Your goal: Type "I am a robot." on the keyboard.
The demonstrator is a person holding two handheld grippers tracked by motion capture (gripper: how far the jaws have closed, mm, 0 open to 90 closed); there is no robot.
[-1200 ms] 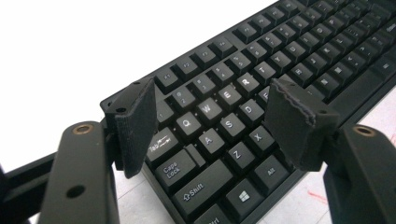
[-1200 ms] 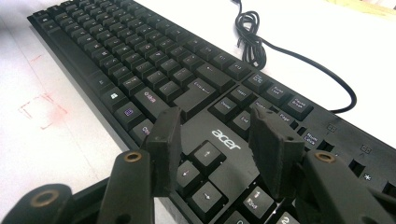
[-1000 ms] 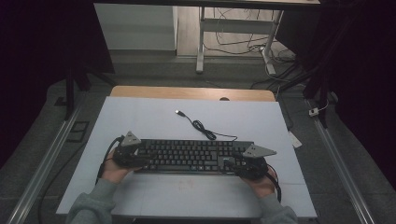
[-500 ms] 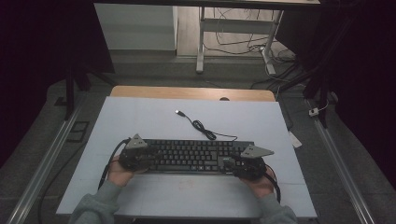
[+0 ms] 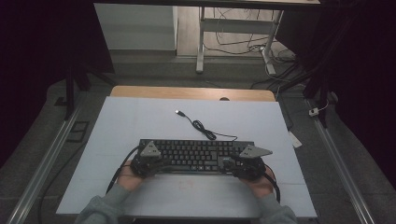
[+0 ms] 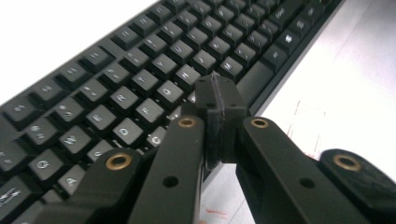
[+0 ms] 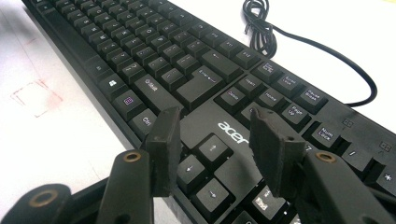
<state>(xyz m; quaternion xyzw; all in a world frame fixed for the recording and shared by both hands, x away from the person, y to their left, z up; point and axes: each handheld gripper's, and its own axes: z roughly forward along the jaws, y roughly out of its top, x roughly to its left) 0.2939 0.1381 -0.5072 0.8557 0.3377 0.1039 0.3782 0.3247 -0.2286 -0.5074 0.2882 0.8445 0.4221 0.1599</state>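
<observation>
— two grippers, one keyboard (image 5: 196,155). which way does it lie from them?

— its long axis runs left to right across the white table (image 5: 140,116), near the person's edge. the left gripper (image 5: 148,161) is at the left end, the right gripper (image 5: 246,163) at the right end, so each hand is nearest to its own end.

— and the state of the tools?

— in the left gripper view the left gripper (image 6: 218,100) has its jaws pressed together, with nothing between them, and the tip is just over the lower letter rows. in the right gripper view the right gripper (image 7: 212,140) has its jaws spread, standing over the arrow keys (image 7: 205,163) and the brand logo (if it touches the keys, i cannot tell).

— the cable (image 5: 203,128)?

— it leaves the far edge of the keyboard and goes away from the person, the plug lying loose on the table.

— so what does the coming move depend on?

— i judge that both ends must be handled together, because the keyboard is long and lies between the two hands; a push at one end alone would turn it.
</observation>
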